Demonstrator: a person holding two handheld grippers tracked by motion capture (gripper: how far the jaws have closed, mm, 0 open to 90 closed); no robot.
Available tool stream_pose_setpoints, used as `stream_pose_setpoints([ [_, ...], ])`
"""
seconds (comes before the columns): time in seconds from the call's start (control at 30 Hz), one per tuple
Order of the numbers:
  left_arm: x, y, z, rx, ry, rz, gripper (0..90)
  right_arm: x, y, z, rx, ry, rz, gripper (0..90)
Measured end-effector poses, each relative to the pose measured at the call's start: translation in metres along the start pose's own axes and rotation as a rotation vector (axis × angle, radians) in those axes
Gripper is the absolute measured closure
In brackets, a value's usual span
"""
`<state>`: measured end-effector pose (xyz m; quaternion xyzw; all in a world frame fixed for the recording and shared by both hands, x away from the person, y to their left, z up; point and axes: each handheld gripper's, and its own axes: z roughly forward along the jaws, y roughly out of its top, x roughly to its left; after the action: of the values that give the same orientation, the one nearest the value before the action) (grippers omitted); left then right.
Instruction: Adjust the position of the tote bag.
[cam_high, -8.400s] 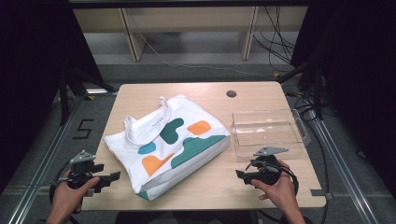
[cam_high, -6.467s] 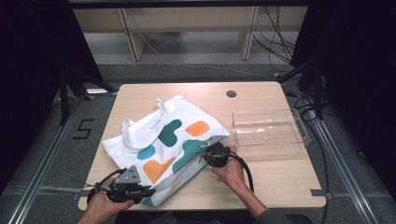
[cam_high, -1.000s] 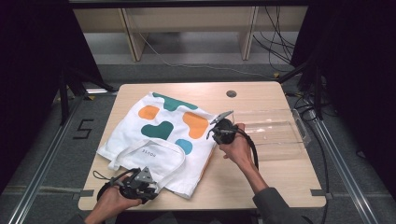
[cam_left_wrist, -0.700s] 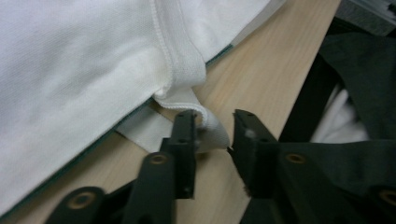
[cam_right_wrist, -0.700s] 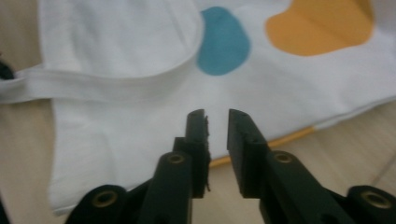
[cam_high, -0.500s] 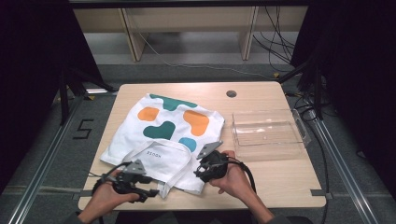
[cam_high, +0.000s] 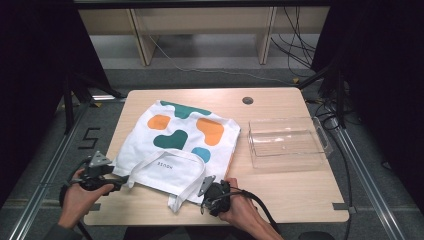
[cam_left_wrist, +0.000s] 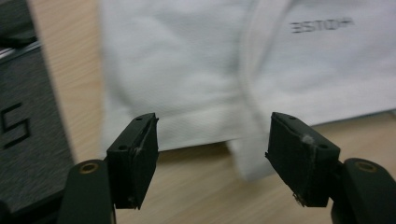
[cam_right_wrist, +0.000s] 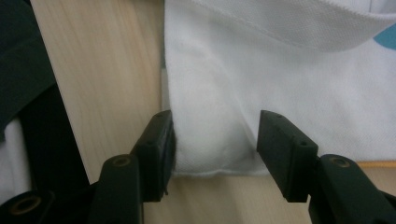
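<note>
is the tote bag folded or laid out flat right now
Partly folded. The tote bag lies on the table with its near part turned over onto itself, plain white side up, handles on top; the patterned far part lies flat.

Both forearms reach in from below; the left tool (cam_high: 107, 181) has just been opening, the right tool (cam_high: 210, 192) closing slightly, both gaping.

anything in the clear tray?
No, the clear tray in the high view holds nothing; the tote bag lies on the table beside it.
</note>
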<state>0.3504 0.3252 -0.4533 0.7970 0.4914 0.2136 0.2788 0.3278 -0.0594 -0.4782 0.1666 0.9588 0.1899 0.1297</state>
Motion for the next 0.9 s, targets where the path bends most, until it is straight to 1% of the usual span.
stream_pose_setpoints([
  [0.03, 0.006, -0.003, 0.000, 0.003, 0.014, -0.012, 32.8, 0.000, -0.002, -0.001, -0.003, 0.006, 0.007, 56.0],
  [0.07, 0.011, -0.007, -0.001, 0.008, 0.017, -0.032, 32.9, -0.001, -0.003, -0.003, -0.008, 0.003, 0.013, 58.6],
  [0.1, 0.017, -0.010, -0.002, 0.018, 0.030, -0.038, 32.9, -0.001, -0.004, -0.003, -0.006, 0.010, 0.053, 65.3],
  [0.13, 0.021, -0.013, -0.002, 0.025, 0.038, -0.052, 32.8, -0.005, -0.006, -0.005, -0.013, 0.036, 0.053, 66.0],
  [0.17, 0.026, -0.016, -0.001, 0.041, 0.049, -0.058, 32.5, -0.008, -0.007, -0.005, -0.021, 0.039, 0.069, 67.8],
  [0.2, 0.029, -0.018, 0.000, 0.045, 0.059, -0.072, 31.8, -0.011, -0.009, -0.006, -0.030, 0.043, 0.083, 69.1],
  [0.23, 0.032, -0.020, 0.001, 0.065, 0.062, -0.067, 31.8, -0.013, -0.010, -0.007, -0.037, 0.033, 0.085, 71.5],
  [0.27, 0.035, -0.021, 0.001, 0.089, 0.074, -0.048, 33.0, -0.015, -0.010, -0.010, -0.038, 0.011, 0.069, 75.9],
  [0.3, 0.036, -0.023, 0.002, 0.099, 0.079, -0.041, 33.4, -0.016, -0.011, -0.012, -0.041, 0.014, 0.077, 77.6],
  [0.33, 0.036, -0.023, 0.002, 0.099, 0.079, -0.041, 33.7, -0.016, -0.011, -0.012, -0.041, 0.014, 0.077, 77.6],
  [0.37, 0.037, -0.023, 0.003, 0.119, 0.074, -0.033, 33.7, -0.017, -0.012, -0.013, -0.049, 0.006, 0.079, 78.8],
  [0.4, 0.037, -0.024, 0.004, 0.134, 0.061, -0.025, 34.3, -0.022, -0.015, -0.016, -0.052, 0.001, 0.090, 80.8],
  [0.43, 0.035, -0.024, 0.006, 0.138, 0.048, -0.015, 34.3, -0.022, -0.015, -0.016, -0.052, 0.001, 0.090, 80.8],
  [0.47, 0.029, -0.024, 0.011, 0.150, 0.031, 0.028, 34.7, -0.026, -0.017, -0.018, -0.054, 0.000, 0.105, 81.0],
  [0.5, 0.028, -0.023, 0.015, 0.157, 0.018, 0.044, 34.1, -0.026, -0.019, -0.018, -0.060, -0.004, 0.117, 81.1],
  [0.53, 0.028, -0.023, 0.015, 0.157, 0.018, 0.044, 32.5, -0.026, -0.019, -0.018, -0.060, -0.004, 0.117, 81.1],
  [0.57, 0.026, -0.022, 0.023, 0.178, 0.006, 0.067, 31.1, -0.030, -0.020, -0.021, -0.070, -0.007, 0.108, 81.2],
  [0.6, 0.026, -0.022, 0.023, 0.178, 0.006, 0.067, 31.7, -0.030, -0.021, -0.021, -0.072, -0.016, 0.104, 81.3],
  [0.63, 0.024, -0.020, 0.029, 0.201, 0.025, 0.087, 32.0, -0.030, -0.021, -0.021, -0.072, -0.011, 0.107, 81.4],
  [0.67, 0.025, -0.019, 0.030, 0.213, 0.036, 0.112, 32.3, -0.030, -0.022, -0.022, -0.071, -0.008, 0.114, 81.3],
  [0.7, 0.024, -0.019, 0.034, 0.196, 0.037, 0.100, 32.5, -0.030, -0.022, -0.023, -0.068, -0.001, 0.133, 81.3],
  [0.73, 0.026, -0.017, 0.035, 0.216, 0.037, 0.107, 32.2, -0.032, -0.022, -0.023, -0.085, -0.024, 0.090, 81.3],
  [0.77, 0.027, -0.018, 0.038, 0.199, 0.024, 0.090, 31.2, -0.032, -0.023, -0.022, -0.083, -0.020, 0.100, 81.3],
  [0.8, 0.027, -0.018, 0.038, 0.199, 0.024, 0.090, 29.8, -0.032, -0.023, -0.022, -0.083, -0.020, 0.100, 81.3],
  [0.83, 0.030, -0.017, 0.042, 0.190, 0.000, 0.061, 29.5, -0.031, -0.023, -0.023, -0.070, -0.011, 0.120, 81.3],
  [0.87, 0.030, -0.017, 0.043, 0.189, 0.002, 0.059, 29.5, -0.031, -0.023, -0.023, -0.073, -0.009, 0.134, 81.3],
  [0.9, 0.031, -0.016, 0.043, 0.204, 0.000, 0.062, 29.7, -0.031, -0.023, -0.024, -0.077, -0.016, 0.132, 81.3],
])
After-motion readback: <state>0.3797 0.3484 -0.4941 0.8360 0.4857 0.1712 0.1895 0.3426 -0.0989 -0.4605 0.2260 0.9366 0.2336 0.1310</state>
